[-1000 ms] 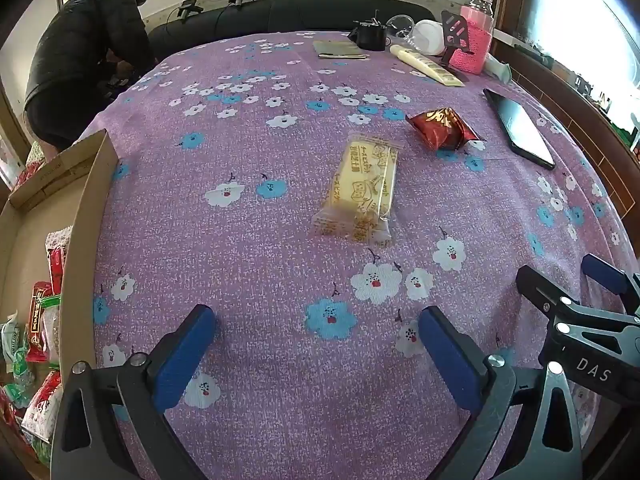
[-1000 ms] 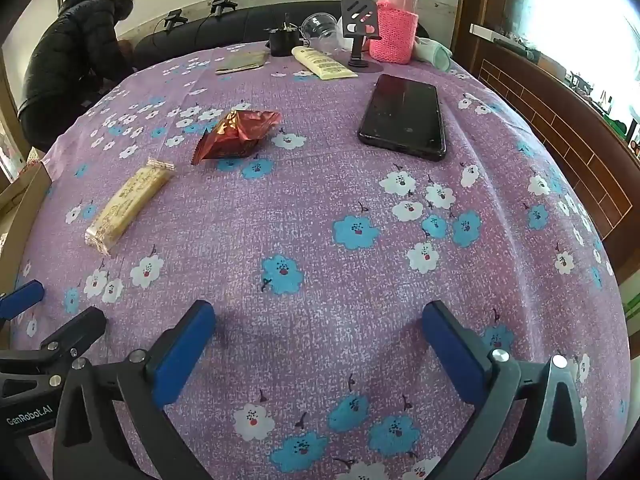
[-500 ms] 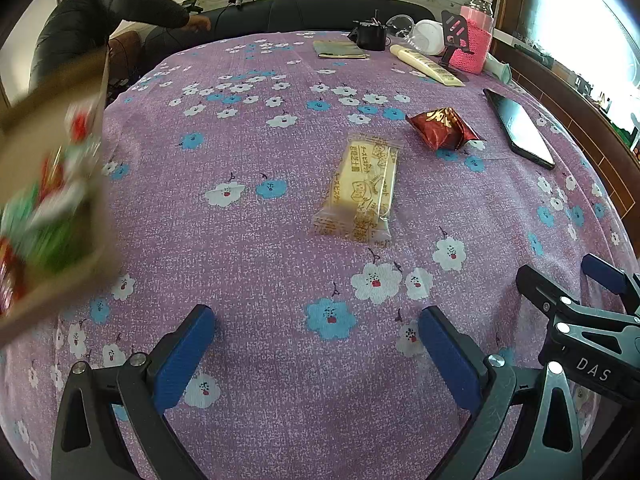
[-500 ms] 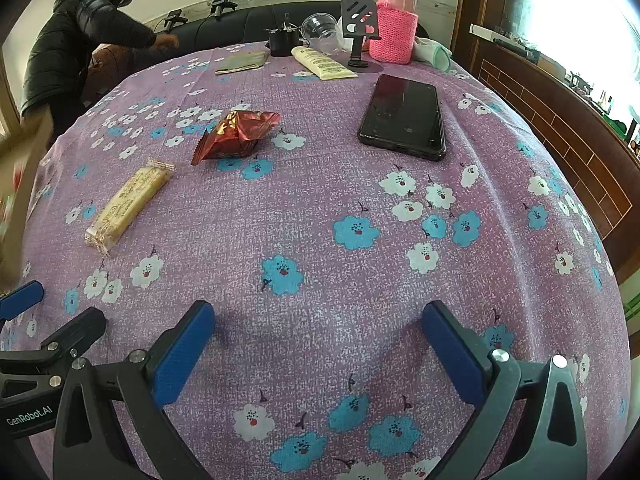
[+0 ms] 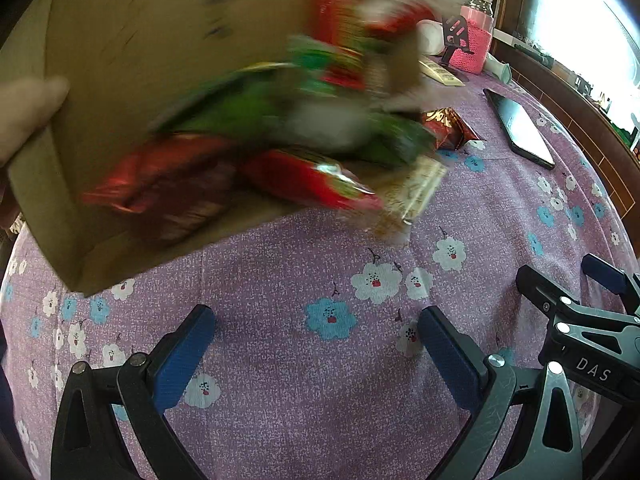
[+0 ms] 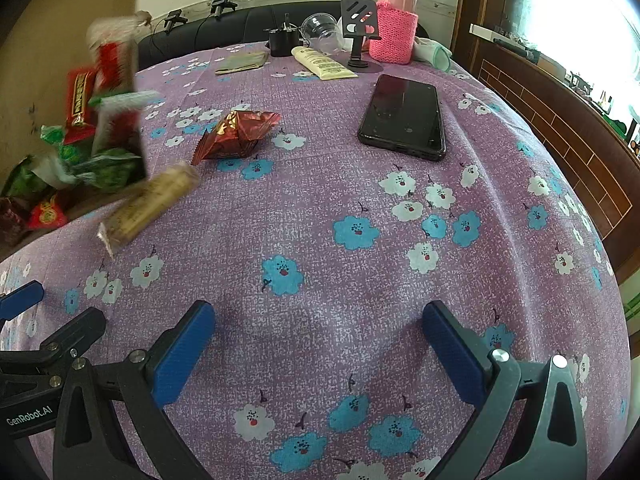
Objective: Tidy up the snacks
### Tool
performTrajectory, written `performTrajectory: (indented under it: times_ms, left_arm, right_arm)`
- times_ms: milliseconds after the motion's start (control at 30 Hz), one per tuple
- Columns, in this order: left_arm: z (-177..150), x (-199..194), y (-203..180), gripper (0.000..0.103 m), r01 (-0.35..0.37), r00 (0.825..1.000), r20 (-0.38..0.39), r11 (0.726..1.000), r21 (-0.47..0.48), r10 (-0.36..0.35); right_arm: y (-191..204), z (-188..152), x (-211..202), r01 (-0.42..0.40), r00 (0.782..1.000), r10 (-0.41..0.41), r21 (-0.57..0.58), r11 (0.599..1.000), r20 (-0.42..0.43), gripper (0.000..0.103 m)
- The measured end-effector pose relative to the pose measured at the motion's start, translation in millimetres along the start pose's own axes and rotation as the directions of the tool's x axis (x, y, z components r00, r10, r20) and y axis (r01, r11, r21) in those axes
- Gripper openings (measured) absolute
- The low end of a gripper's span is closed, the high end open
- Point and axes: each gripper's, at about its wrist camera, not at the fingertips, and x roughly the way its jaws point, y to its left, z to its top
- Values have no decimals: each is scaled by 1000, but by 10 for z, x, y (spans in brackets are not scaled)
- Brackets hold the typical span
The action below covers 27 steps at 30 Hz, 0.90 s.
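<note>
Over floral tablecloth [image 6: 360,208], tilted cardboard box [image 5: 120,60] of blurred snacks [image 5: 280,132], both claws [image 5: 316,344] [image 6: 320,340] spread, empty.

The right gripper [image 6: 318,334], its 2 blue-padded fingers [image 6: 182,354] spread wide, hovers over a purple flowered tablecloth [image 6: 360,264]. A crinkled red foil snack packet [image 6: 236,134] lies beside a blurred yellow wafer bar [image 6: 148,204]. A brown cardboard box [image 6: 60,32] tips red and green snack packets [image 6: 92,140] at left. A black smartphone [image 6: 404,116] lies farther right.
</note>
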Motion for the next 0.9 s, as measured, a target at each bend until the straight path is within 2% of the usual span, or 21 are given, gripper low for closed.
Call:
performTrajectory:
  times_ms: [900]
  left_arm:
    - [9,-10,45,103,0,1000,0,1000,0,0]
  right_arm:
    - [5,0,-3,0,1000,0,0,1000,0,103]
